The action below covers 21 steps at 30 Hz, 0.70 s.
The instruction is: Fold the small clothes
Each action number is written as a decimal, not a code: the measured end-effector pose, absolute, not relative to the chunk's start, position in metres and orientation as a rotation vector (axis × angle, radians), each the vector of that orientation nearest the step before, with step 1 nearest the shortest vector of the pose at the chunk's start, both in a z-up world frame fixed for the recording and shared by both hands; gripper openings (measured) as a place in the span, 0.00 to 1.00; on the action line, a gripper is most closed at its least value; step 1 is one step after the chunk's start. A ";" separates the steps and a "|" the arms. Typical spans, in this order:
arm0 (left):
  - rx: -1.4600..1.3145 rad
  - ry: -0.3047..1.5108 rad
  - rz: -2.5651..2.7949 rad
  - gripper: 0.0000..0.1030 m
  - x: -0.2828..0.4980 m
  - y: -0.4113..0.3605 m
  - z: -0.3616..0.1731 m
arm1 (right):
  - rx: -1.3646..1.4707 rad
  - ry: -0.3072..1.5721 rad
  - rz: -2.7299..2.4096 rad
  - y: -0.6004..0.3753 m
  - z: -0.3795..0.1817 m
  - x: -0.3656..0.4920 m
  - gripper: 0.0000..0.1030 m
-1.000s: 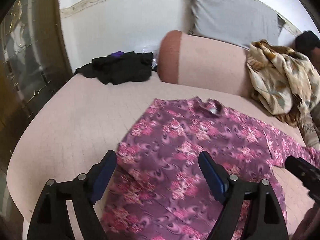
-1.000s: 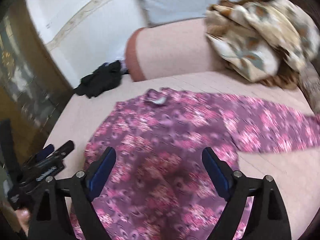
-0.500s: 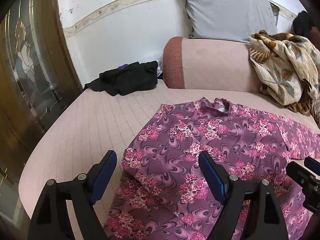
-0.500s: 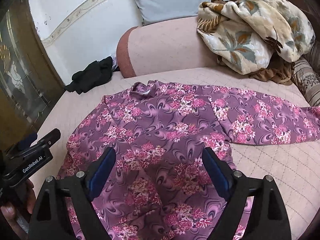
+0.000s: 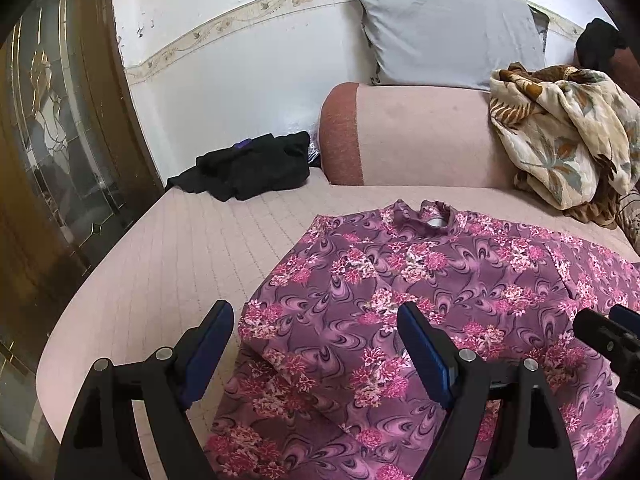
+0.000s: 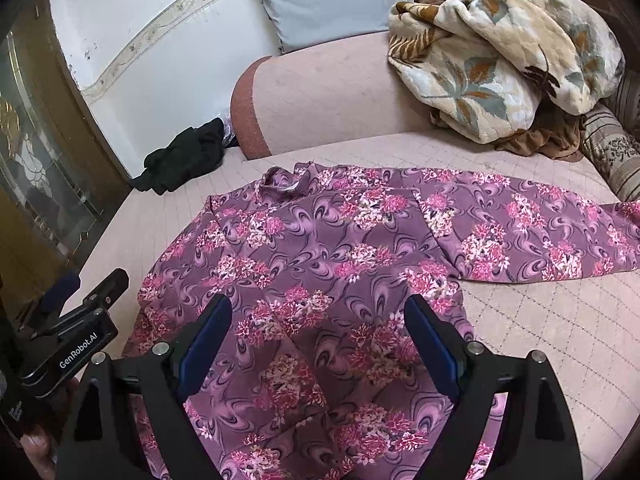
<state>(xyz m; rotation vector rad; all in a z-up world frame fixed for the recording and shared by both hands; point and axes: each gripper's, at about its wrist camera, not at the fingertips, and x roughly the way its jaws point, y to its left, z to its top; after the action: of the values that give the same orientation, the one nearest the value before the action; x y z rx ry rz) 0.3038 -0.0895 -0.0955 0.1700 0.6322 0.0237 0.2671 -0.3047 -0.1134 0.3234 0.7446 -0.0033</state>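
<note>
Because the pink bed [image 5: 168, 264] is soft and quilted, a dragged fold can ruck the cloth instead of creasing it. The purple floral top [image 6: 320, 264] lies spread on it, collar toward the bolster [image 5: 416, 136], one sleeve [image 6: 532, 232] stretched out to the right, the other side already turned in. The left gripper [image 5: 316, 344] and right gripper [image 6: 320, 332] hover over the hem end, jaws apart and empty. A pinch through both layers would likely lift the whole body; slippery fabric may slide out.
</note>
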 end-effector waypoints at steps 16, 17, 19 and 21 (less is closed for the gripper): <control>0.166 0.806 -0.151 0.85 0.283 -0.156 -0.091 | 0.697 0.776 -0.075 -0.428 -0.085 0.241 0.85; 0.144 0.839 -0.185 0.85 0.279 -0.165 -0.090 | 0.718 0.771 -0.106 -0.452 -0.085 0.232 0.85; 0.121 0.875 -0.234 0.85 0.271 -0.184 -0.087 | 0.727 0.767 -0.198 -0.493 -0.089 0.219 0.85; 0.114 0.891 -0.265 0.85 0.264 -0.202 -0.086 | 0.724 0.775 -0.342 -0.545 -0.101 0.207 0.85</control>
<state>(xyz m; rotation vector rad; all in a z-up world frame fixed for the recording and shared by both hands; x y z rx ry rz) 0.2636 -0.2020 -0.0856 0.1143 0.8913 -0.2646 0.2066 -0.5451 -0.1012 0.7244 0.7754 -0.3423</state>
